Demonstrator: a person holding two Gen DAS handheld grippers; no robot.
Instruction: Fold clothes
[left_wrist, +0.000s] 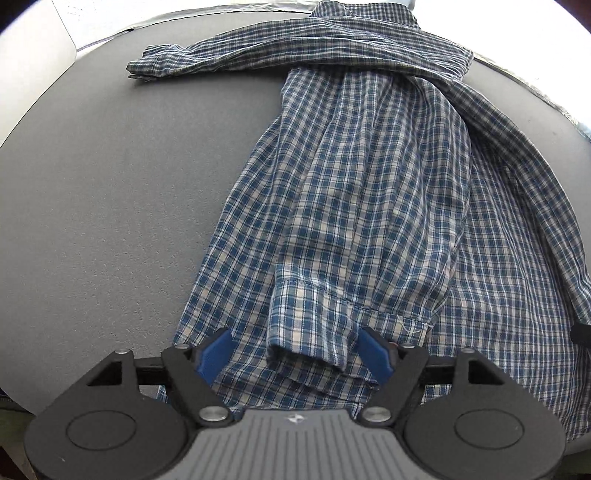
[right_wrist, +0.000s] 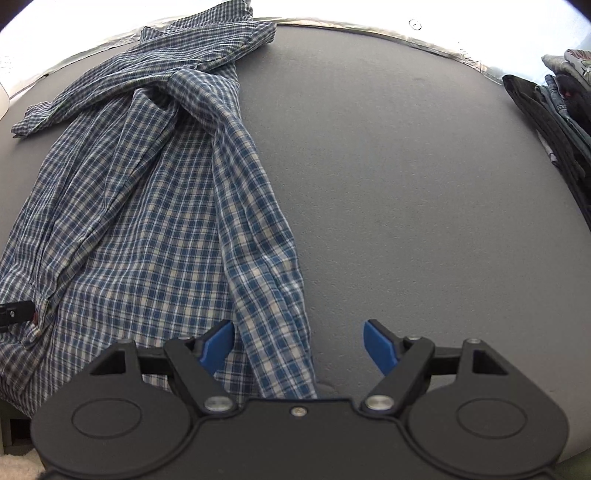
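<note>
I keep both the left gripper (left_wrist: 297, 352) and right gripper (right_wrist: 299, 345) released over the near hem of the crumpled blue-and-white checked cotton shirt (left_wrist: 369, 192), which lies on the grey table (left_wrist: 110, 206), ready to grasp.

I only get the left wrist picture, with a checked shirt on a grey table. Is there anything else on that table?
Observer: Yes. A stack of folded clothes sits at the table's far right edge.
Operator: Where is the other gripper?
Observer: The right gripper is over the shirt's near right edge, jaws open.
Operator: Is it holding any cloth?
Observer: No. A strip of shirt lies between its open jaws, ungripped.
</note>
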